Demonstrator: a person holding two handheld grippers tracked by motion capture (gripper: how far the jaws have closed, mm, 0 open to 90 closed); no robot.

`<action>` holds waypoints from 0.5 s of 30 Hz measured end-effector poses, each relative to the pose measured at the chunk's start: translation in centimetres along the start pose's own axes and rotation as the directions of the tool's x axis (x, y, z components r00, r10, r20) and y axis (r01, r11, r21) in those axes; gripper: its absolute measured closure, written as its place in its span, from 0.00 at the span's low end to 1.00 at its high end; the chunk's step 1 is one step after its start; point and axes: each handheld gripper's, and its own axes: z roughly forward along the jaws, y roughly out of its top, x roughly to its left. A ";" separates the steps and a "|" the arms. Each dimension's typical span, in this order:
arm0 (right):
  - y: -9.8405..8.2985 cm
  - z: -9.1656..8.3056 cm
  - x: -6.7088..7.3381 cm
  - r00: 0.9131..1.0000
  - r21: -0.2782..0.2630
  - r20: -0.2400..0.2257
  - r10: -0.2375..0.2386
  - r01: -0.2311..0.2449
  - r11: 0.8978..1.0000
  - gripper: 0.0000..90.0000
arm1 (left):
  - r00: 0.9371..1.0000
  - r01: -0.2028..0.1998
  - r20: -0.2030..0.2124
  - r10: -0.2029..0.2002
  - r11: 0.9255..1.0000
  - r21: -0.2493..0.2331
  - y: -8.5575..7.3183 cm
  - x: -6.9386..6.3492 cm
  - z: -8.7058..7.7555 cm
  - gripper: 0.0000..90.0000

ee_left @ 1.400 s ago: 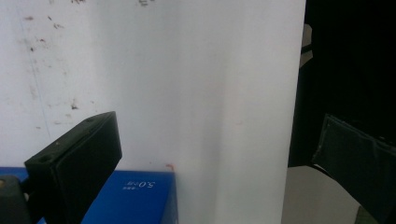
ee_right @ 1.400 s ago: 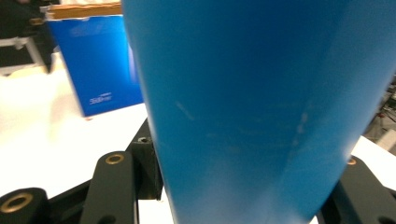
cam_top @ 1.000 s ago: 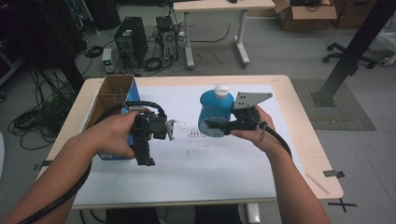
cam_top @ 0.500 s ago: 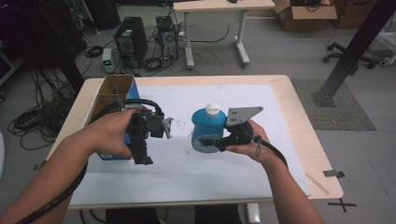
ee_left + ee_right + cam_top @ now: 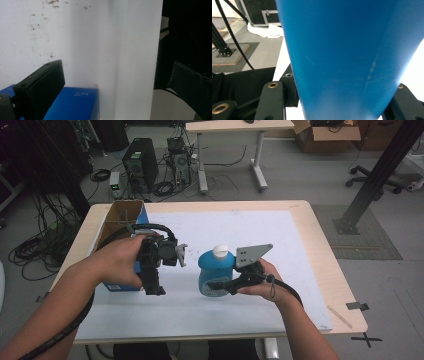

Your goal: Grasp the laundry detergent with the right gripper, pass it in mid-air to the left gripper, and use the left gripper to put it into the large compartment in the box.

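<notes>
The right claw is gripping the blue bottle mid-table. The left claw is hanging spread apart over the blue box, beside the open carton.

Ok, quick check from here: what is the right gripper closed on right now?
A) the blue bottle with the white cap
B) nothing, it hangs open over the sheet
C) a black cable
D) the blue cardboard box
A: in the high view the right gripper clamps the blue bottle, and the right gripper view shows its blue body between the jaws.
</notes>
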 end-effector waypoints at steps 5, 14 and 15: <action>-0.5 1.0 0.2 1.000 0.003 -0.012 0.005 -0.005 1.000 0.49 | 1.000 -0.005 0.005 0.005 1.000 -0.002 0.4 -0.1 0.0 0.00; -0.8 3.1 0.8 0.999 0.013 -0.043 -0.004 0.004 1.000 0.49 | 1.000 -0.005 0.008 0.005 1.000 -0.007 0.8 -0.2 -0.3 0.00; -0.9 3.4 0.9 0.999 0.014 -0.045 -0.005 0.005 1.000 0.49 | 1.000 -0.009 0.007 0.009 1.000 -0.008 0.9 -0.2 -0.3 0.00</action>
